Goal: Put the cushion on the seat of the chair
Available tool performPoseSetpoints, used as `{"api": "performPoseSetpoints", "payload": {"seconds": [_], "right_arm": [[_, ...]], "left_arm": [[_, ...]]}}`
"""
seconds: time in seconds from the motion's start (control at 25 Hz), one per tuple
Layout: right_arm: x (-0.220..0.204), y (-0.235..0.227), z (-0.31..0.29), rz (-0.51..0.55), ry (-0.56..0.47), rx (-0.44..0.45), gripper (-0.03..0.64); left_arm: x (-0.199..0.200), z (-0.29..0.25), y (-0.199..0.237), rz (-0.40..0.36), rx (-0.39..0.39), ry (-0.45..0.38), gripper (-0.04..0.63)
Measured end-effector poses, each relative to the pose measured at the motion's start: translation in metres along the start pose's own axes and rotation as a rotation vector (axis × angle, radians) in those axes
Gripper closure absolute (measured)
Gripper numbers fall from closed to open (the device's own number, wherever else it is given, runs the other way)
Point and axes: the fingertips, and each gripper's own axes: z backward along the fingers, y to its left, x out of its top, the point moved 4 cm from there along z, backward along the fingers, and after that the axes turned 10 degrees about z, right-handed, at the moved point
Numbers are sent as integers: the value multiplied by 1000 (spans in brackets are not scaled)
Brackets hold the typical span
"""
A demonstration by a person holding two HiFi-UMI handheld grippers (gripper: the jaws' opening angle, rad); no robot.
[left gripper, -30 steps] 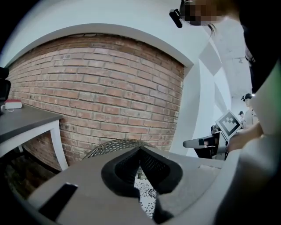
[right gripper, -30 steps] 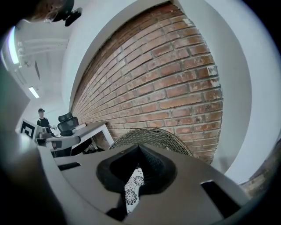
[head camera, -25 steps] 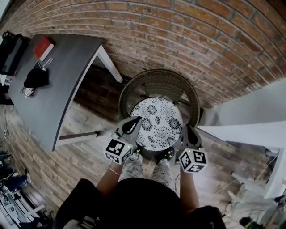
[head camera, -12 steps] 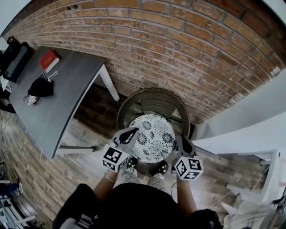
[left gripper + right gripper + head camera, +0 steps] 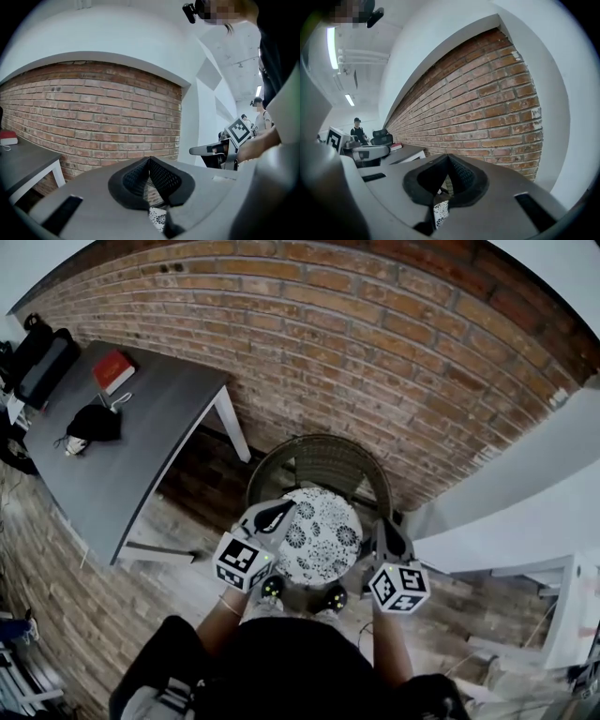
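A round white cushion (image 5: 321,535) with a black flower print hangs over the seat of a round wicker chair (image 5: 323,460) that stands against the brick wall. My left gripper (image 5: 279,514) is shut on the cushion's left rim and my right gripper (image 5: 386,532) on its right rim. In the left gripper view the jaws (image 5: 149,161) meet at the tip, with a strip of cushion (image 5: 157,219) showing below them. The right gripper view shows the same: jaws (image 5: 447,159) together, patterned cloth (image 5: 440,213) underneath. The seat itself is hidden under the cushion.
A grey table (image 5: 122,446) stands left of the chair, bearing a red book (image 5: 114,369), a black item (image 5: 94,421) and a black bag (image 5: 42,362). The brick wall (image 5: 375,343) runs behind. A white wall (image 5: 525,512) is at the right. My feet (image 5: 272,587) are before the chair.
Both gripper views have tilted upward, and the wicker chair back no longer shows in them. In the head view the chair and cushion look smaller. Both grippers still hold the cushion.
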Motion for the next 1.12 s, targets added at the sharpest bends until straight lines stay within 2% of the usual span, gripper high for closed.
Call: {"api": "performPoseSetpoints", "payload": {"seconds": [0.2, 1.12], "right_arm": [[17, 6, 5, 1, -45, 14, 617], [25, 16, 20, 22, -65, 53, 618]], "left_arm": [[8, 4, -7, 6, -14, -19, 591], [9, 21, -12, 14, 25, -31, 591]]}}
